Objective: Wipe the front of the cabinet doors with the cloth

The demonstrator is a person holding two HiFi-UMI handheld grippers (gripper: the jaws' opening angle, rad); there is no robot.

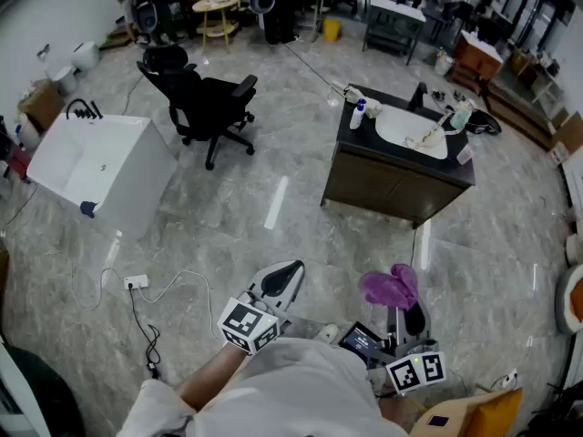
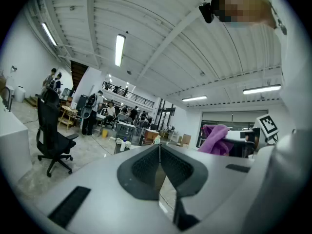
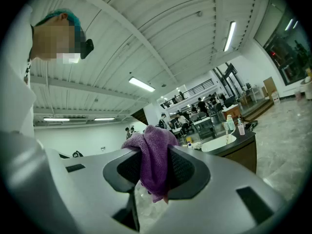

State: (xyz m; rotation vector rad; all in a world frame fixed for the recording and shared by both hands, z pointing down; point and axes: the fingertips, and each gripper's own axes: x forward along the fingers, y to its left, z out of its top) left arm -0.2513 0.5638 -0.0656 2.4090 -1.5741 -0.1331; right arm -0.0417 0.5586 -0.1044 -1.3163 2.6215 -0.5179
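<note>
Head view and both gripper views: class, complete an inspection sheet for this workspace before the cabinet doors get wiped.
Surface: glossy grey marble floor.
Job's things: dark cabinet stands ahead, apart from both tongs; purple cloth is in the right tongs.
Clutter: bottles on the cabinet top.
Grippers: left tongs shut, empty; right tongs shut on the purple cloth.
Cables: white power strip with cords trailing across the floor.
Surroundings: black office chair, white tub, round table further off.

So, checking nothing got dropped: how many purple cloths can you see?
1: the purple cloth, gripped by the right gripper, low at the head view's right. More may be hidden.
</note>
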